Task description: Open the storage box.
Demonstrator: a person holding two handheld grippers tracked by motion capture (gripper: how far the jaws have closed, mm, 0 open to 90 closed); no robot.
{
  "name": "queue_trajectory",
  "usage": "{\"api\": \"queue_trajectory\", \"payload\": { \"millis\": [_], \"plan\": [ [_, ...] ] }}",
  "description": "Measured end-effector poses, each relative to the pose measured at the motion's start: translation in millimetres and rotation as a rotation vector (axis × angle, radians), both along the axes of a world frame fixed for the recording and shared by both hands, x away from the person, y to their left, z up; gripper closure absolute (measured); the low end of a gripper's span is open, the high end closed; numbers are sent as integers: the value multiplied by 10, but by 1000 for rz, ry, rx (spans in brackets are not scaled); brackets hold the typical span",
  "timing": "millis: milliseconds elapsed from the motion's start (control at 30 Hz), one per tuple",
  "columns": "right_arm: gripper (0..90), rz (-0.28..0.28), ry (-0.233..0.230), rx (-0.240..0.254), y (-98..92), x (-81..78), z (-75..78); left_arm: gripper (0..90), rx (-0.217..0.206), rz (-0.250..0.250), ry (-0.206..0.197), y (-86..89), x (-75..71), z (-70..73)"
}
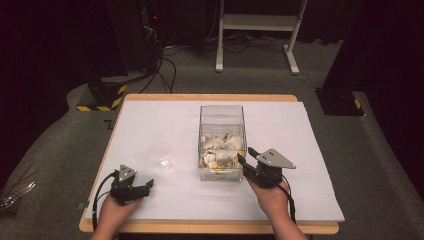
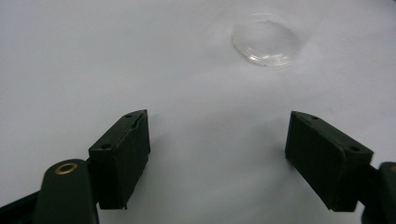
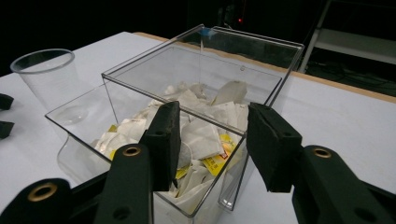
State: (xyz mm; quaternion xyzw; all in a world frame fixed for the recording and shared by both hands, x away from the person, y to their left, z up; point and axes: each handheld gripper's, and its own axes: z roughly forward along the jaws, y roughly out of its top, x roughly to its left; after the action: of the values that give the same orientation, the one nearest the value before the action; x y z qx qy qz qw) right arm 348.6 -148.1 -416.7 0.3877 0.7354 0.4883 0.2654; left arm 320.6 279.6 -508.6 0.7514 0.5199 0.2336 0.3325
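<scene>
Right gripper (image 1: 246, 156): held in the person's right hand at the near right corner of the clear box, jaws part open with nothing clamped; in the right gripper view the two black jaws straddle the box's near corner edge, one over the inside, one outside, pads not seen pressing on the wall.
Left gripper (image 1: 149, 185): in the left hand at the near left of the table, low over the white sheet, jaws wide apart and empty; the cup lies ahead of it, well apart.
Table (image 1: 300, 150): wooden top covered by a white sheet, box near the middle, cup to its left.
Clear box (image 1: 222, 112): open-topped, transparent, rectangular, upright on the sheet; right gripper just at its near right corner.
Tea bags (image 3: 201, 135): heap of white paper sachets with some yellow tags, piled in the bottom of the box, reaching roughly half its height at the near end.
Plastic cup (image 1: 160, 152): clear, upright, standing on the sheet just left of the box, apart from it; seen from above in the left gripper view (image 2: 267, 43), looks empty.
Background: dark floor, white frame legs (image 1: 220, 45) beyond the table, black-and-yellow striped base (image 1: 102, 97) at the far left corner.
</scene>
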Motion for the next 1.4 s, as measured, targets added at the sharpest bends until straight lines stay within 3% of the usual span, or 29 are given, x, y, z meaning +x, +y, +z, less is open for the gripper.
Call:
{"api": "queue_trajectory", "payload": {
  "millis": [600,1400],
  "plan": [
    [638,-42,43,-23,32,64,-222,223,2,0,-1,0,-1,0],
    [650,-52,66,-24,44,77,-325,222,-1,-2,1,2,1,0]
  ]
}}
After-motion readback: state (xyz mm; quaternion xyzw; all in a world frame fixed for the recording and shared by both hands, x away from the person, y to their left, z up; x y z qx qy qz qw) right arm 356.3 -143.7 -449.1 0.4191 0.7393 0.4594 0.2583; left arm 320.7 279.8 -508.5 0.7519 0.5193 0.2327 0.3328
